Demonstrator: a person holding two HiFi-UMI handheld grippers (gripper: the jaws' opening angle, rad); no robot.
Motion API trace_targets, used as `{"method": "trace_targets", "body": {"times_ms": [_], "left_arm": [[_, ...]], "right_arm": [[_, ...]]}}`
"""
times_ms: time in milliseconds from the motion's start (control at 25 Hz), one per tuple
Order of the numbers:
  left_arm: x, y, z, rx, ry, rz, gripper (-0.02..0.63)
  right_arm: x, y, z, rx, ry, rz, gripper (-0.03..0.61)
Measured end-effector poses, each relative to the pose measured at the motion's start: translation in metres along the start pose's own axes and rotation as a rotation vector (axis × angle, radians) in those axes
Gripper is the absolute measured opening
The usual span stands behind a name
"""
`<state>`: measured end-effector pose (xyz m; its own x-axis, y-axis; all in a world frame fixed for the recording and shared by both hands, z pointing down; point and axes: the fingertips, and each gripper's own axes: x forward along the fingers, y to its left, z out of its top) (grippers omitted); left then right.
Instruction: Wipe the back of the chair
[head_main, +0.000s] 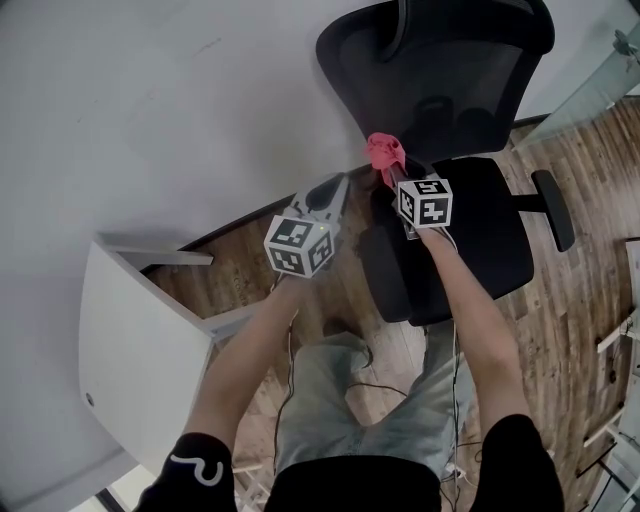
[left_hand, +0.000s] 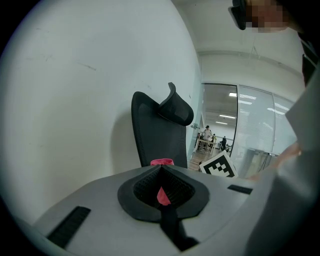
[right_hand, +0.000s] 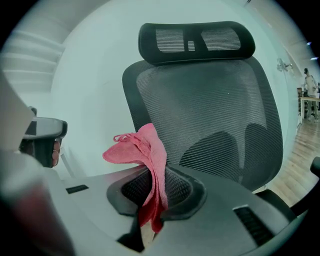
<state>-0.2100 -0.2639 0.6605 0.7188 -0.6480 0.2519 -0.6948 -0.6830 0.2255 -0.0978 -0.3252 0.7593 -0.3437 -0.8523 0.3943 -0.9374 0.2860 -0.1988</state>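
Head view: the black chair (head_main: 470, 90) is standing by the white wall (head_main: 150, 100), on the wood floor (head_main: 590, 180). The right gripper (head_main: 392, 172) is reaching over the seat of the chair. It is pinching a pink cloth (head_main: 385, 152), and the cloth is sitting just in front of the low part of the chair's back. The left gripper (head_main: 338, 192) is hanging in the air to the left of the chair, near the cloth but not touching it.

Left gripper view: the left gripper (left_hand: 161, 169) is squeezing its jaws together with nothing in them. The chair (left_hand: 155, 130) is showing from the side, straight ahead. A bit of the pink cloth (left_hand: 161, 162) is peeking out past the jaw tips, down by the chair's back.

Right gripper view: the right gripper (right_hand: 152, 172) is clamping its jaws on the pink cloth (right_hand: 145, 150). The cloth is sticking up and flopping to the left. The net back of the chair (right_hand: 215, 110) is filling the space behind it.
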Motion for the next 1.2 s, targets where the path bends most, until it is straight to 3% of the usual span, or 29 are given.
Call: {"method": "trace_targets", "body": {"times_ms": [520, 1200], "left_arm": [[0.056, -0.036, 0.011, 0.002, 0.003, 0.017, 0.025], [0.174, -0.13, 0.032, -0.018, 0.022, 0.082, 0.025]], "right_arm": [[-0.003, -0.083, 0.016, 0.016, -0.004, -0.032, 0.071], [-0.048, -0.311, 0.038, 0.085, 0.031, -0.134, 0.072]]}}
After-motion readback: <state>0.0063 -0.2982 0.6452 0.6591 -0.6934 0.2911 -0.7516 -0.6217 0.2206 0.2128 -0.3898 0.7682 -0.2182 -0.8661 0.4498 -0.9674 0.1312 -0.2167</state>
